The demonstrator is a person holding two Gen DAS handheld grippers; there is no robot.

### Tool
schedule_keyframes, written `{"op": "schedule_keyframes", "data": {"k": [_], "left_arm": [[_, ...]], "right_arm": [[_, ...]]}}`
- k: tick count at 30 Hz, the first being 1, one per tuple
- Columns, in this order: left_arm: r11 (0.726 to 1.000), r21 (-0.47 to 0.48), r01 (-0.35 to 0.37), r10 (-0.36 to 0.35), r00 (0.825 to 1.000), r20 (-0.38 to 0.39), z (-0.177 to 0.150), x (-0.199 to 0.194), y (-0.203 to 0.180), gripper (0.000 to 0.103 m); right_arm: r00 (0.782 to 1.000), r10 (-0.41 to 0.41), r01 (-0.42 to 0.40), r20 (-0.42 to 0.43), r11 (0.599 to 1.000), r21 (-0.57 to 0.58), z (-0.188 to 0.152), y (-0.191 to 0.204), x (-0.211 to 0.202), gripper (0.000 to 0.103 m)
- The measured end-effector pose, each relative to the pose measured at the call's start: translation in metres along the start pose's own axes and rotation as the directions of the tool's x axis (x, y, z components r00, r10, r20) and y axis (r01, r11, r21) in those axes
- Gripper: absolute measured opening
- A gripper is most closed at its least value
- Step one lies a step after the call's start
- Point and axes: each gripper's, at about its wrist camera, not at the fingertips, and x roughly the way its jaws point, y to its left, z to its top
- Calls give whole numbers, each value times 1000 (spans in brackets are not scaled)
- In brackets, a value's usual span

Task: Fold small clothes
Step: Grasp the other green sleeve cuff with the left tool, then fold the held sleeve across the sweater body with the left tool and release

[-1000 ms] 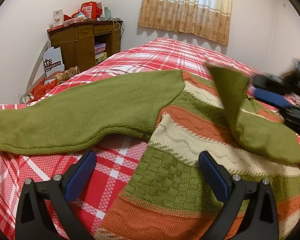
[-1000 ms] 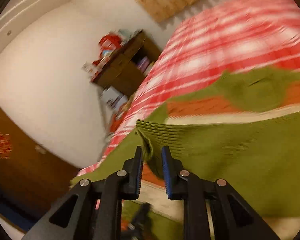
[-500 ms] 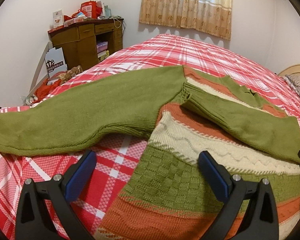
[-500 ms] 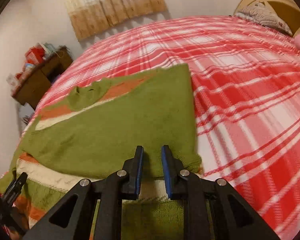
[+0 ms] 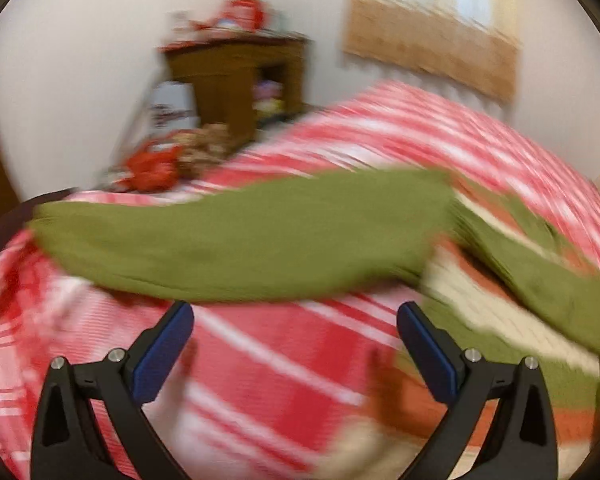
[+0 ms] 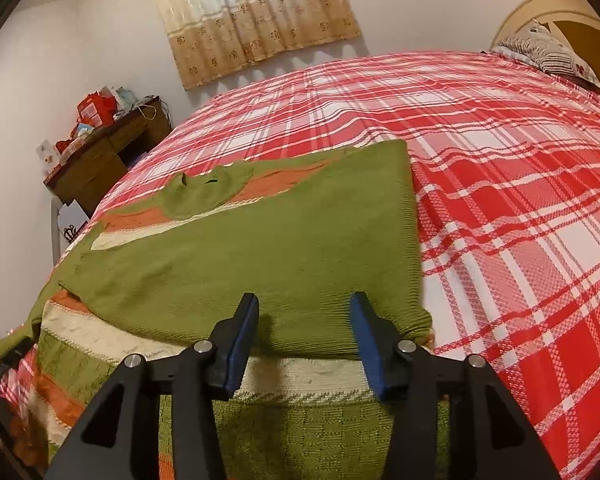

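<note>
On the plaid bed [image 6: 500, 160] the sweater [image 6: 260, 248] lies, one sleeve [image 5: 240, 240] outstretched toward 9 o'clock. Left gripper [image 5: 294, 350] and right gripper [image 6: 304, 340] are spread wide, empty. Hasty grasp risks bunching the folded sleeve [image 6: 340, 220].

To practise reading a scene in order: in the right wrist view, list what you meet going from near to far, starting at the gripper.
right gripper → folded green sleeve → sweater collar → bare plaid bedspread → curtain
</note>
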Motion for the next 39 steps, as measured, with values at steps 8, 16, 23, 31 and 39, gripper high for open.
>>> {"op": "schedule_keyframes", "data": {"k": [8,16,23,31,39], "left_arm": [[890,-387,-240,262,965,5,36,15,135,97],[828,-497,-261,220,965,-141,43,67,184,62],[847,-479,-230,188,973,-134,46,76,172,14],[917,-347,-195,202,979,-15,69,53,135,10],[999,-45,21,-12,981,195,83,-15,-12,10]], "right_arm": [[1000,1,-1,-1,1000,-9,-1,3,0,54],[1000,-8,8,-3,1000,-16,-1,4,0,55],[1000,-11,11,-3,1000,-19,-1,4,1,55],[1000,-12,12,-3,1000,-18,-1,4,1,55],[1000,4,-4,5,1000,-10,-1,2,0,56]]}}
